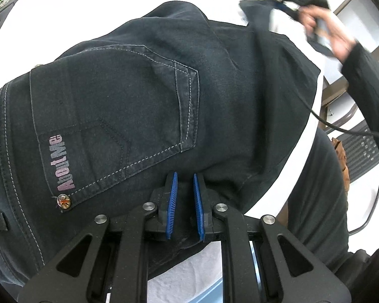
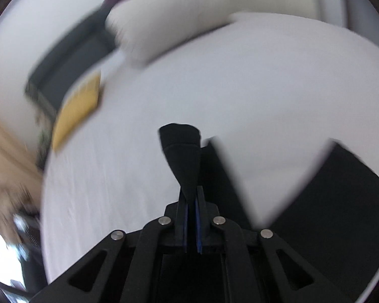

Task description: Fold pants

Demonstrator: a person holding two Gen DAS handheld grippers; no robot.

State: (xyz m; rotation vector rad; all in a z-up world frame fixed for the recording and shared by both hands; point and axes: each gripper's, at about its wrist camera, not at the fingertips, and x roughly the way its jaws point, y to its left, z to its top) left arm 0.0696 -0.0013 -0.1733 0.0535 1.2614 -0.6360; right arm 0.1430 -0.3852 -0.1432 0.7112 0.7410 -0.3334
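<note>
My left tongs (image 1: 185, 197) sit with their ribbed blue pads (image 1: 171, 199) spread a little apart, dark cloth lying between and under them, though I cannot tell whether they grip it. Just ahead of them the pants (image 1: 144, 96) spread over a white bed (image 1: 63, 7): dark, soft-looking denim with pale contrast stitching, a five-sided back pocket (image 1: 118, 116) outlined in double seams, and a round metal rivet (image 1: 63, 200) at the pocket corner to the left of the tongs. Along the pocket edge I read pink lettering, "About Me" (image 1: 59, 162). Far ahead and to the right, my right hand (image 1: 323, 30) is blurred. In the right wrist view, the right tongs (image 2: 191, 203) are pressed together on a bunched dark hem of the pants, which fans up ahead of the tips into a rounded fold; beyond lie the smooth white sheet and a blurred white pillow (image 2: 169, 20).
</note>
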